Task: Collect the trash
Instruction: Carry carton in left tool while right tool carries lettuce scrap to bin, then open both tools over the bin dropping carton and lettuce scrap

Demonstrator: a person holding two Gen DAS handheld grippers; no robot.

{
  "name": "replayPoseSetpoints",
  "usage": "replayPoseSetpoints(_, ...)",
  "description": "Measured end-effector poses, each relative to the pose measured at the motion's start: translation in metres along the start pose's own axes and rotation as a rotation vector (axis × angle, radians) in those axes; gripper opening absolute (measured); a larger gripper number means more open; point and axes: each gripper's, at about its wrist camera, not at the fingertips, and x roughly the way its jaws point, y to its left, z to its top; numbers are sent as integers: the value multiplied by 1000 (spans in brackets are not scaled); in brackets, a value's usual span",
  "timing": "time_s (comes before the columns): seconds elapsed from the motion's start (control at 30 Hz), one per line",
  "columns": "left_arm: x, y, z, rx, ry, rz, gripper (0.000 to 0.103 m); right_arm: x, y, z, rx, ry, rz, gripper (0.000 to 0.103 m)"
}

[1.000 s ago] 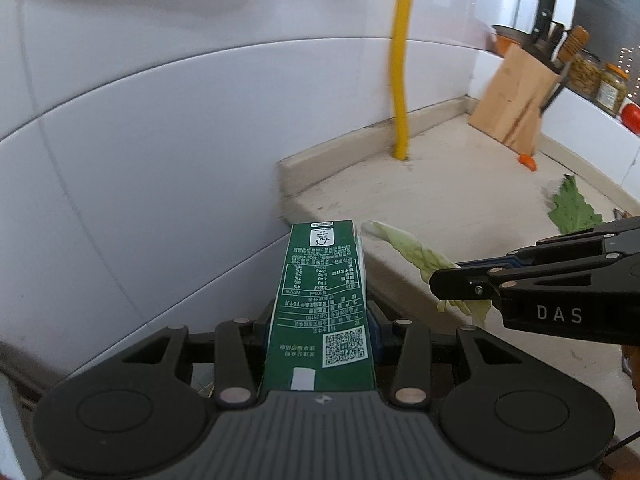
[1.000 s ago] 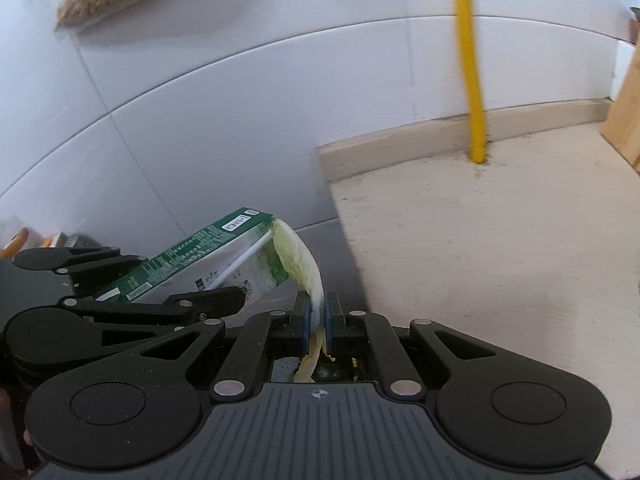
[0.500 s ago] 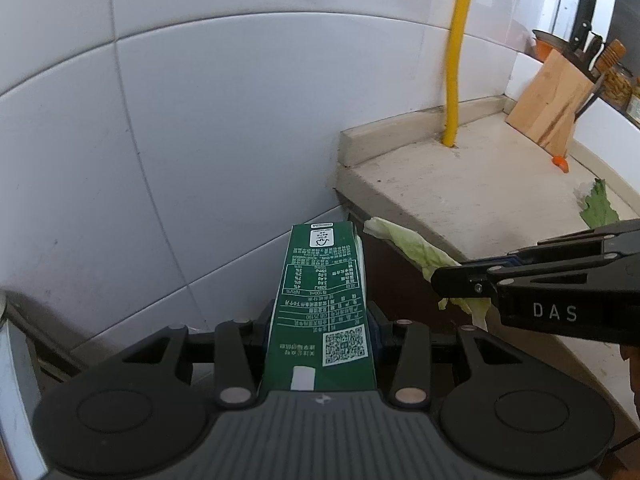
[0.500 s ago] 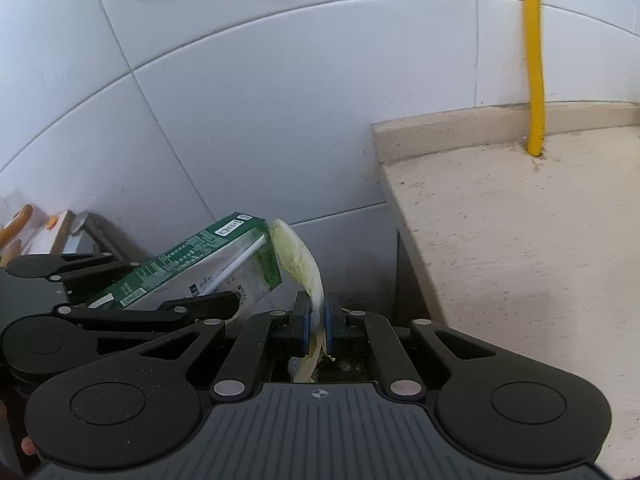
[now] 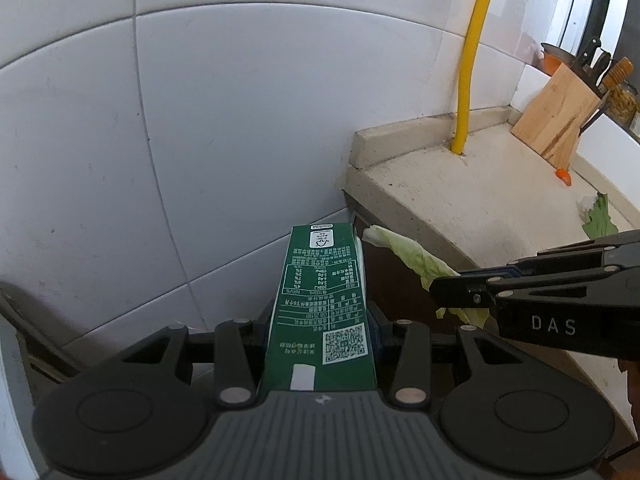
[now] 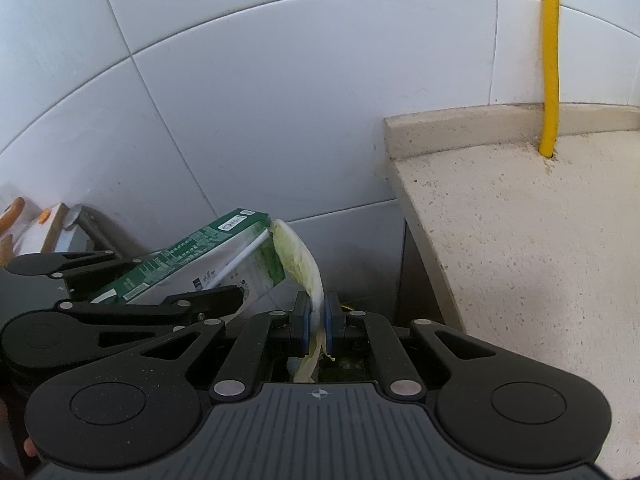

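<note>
My left gripper (image 5: 320, 322) is shut on a green drink carton (image 5: 322, 296), which sticks forward between its pads. In the right wrist view the same green drink carton (image 6: 208, 260) lies tilted at the left, held by the left gripper (image 6: 168, 300). My right gripper (image 6: 316, 320) is shut on a pale green cabbage leaf (image 6: 300, 264) that curls up and left, its tip reaching the carton's end. The left wrist view shows that cabbage leaf (image 5: 416, 256) hanging from the right gripper (image 5: 456, 292) just right of the carton. Both grippers hover past the counter's left end.
A beige stone counter (image 6: 540, 240) ends on the right, with a yellow pipe (image 6: 549, 60) rising from it. Farther along are a wooden knife block (image 5: 560, 116), an orange scrap (image 5: 564, 176) and another green leaf (image 5: 600, 216). White wall tiles (image 5: 240, 120) fill the background.
Both grippers have shifted left and down, away from the counter, which now sits farther right in both views. The carton and the leaf stay held as before.
</note>
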Motion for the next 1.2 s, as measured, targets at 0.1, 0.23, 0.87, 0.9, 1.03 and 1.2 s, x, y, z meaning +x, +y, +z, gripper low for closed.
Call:
replayPoseSetpoints(0.1, 1, 3, -1, -11, -1, 4, 36, 2, 2, 0, -7, 10, -4, 10)
replayPoseSetpoints(0.23, 3, 7, -4, -28, 3, 0, 36, 6, 5, 2, -17, 23, -10, 10)
replayPoseSetpoints(0.87, 36, 25, -11, -66, 97, 71, 37, 50, 5, 1, 12, 94, -18, 11)
replayPoseSetpoints(0.9, 38, 25, -11, -65, 103, 74, 37, 52, 5, 0, 10, 99, -17, 11)
replayPoseSetpoints(1.03, 43, 25, -12, -58, 129, 85, 37, 59, 6, -3, 11, 115, -16, 12)
replayPoseSetpoints(1.2, 47, 26, -12, -64, 140, 99, 38, 68, 3, -3, 24, 128, -11, 28)
